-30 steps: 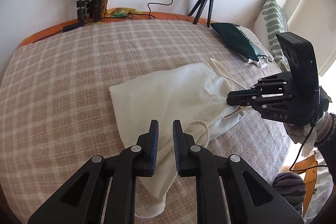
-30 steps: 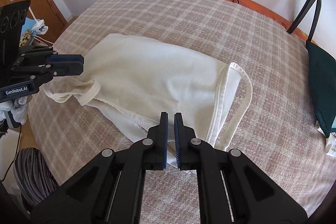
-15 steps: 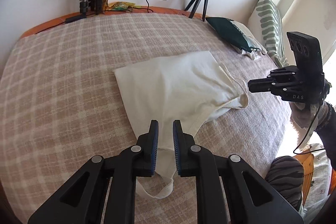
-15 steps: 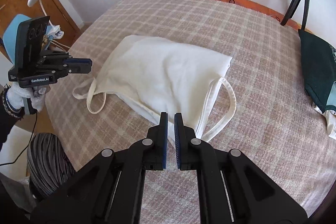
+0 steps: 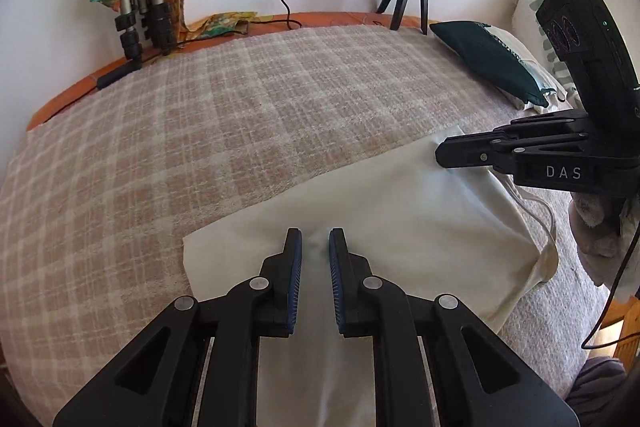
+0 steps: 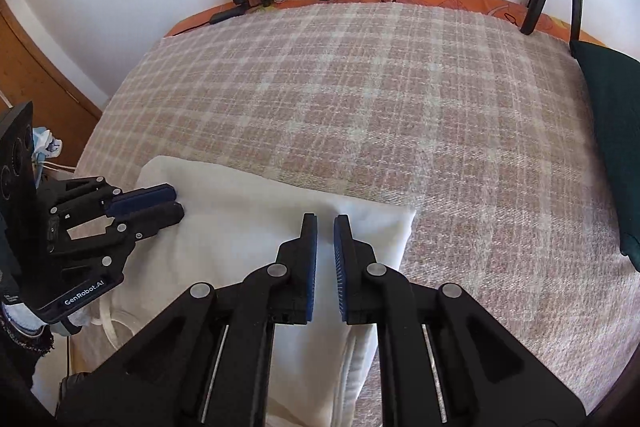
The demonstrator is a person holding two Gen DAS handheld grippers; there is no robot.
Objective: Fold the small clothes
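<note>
Now both grippers sit low over the cream top (image 5: 400,227) on the bed (image 5: 200,131): left gripper (image 5: 316,255) and right gripper (image 6: 325,247) w/ jaws slightly apart, cloth between and ahead, nothing clamped. Risk: pinching only one layer, so the fold skews.

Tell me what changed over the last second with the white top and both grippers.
Both the left gripper and the right gripper came forward and down over the folded cream-white cotton top, which now fills the near view. Jaws of both are slightly apart; neither has taken hold of the cloth. The top, the checked beige bedspread and the dark green cushion stayed put.
</note>
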